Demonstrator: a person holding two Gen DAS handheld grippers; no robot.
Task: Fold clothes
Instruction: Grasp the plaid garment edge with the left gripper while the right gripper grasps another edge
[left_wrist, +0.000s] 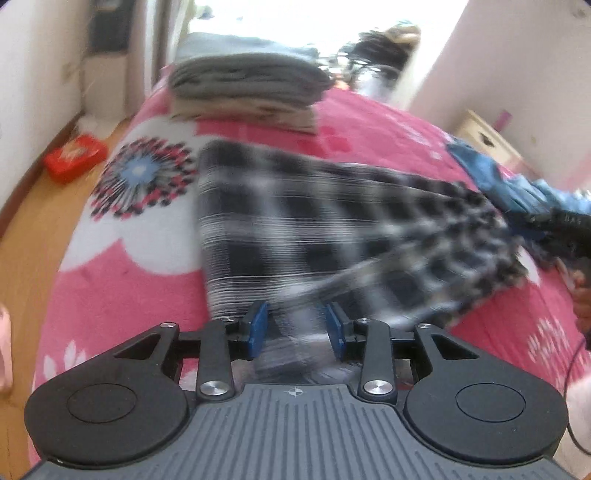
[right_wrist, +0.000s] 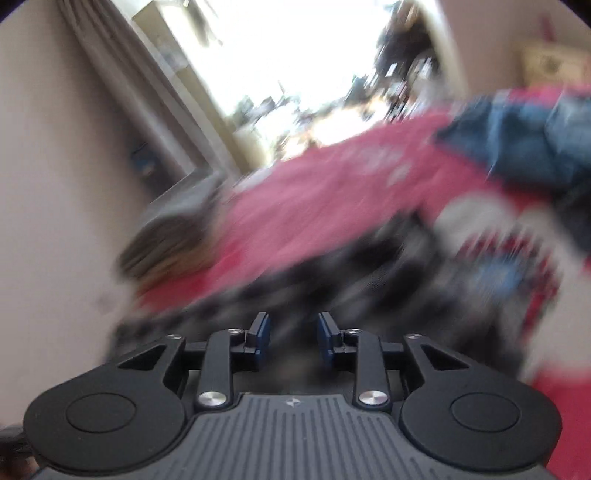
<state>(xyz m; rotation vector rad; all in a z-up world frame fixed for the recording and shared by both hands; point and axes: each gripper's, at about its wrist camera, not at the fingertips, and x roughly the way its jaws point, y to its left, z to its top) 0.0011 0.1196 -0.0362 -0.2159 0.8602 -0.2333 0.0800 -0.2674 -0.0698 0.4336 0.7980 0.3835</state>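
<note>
Black-and-white checked fabric garment (left_wrist: 332, 229) lies on a pink flowered blanket (left_wrist: 129, 288) (motion-blurred); left gripper (left_wrist: 297, 328) and right gripper (right_wrist: 293, 338) both have their jaws apart.

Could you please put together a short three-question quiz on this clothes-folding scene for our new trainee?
1. True or false: the checked garment lies on a pink floral blanket.
2. What sits beyond the checked garment, toward the window? A) folded stack of grey and beige clothes B) a laundry basket C) a pillow
3. Fill in: the left gripper has a fold of the ______ between its blue pads.

Key: 1 true; 2 A; 3 checked garment.
</note>
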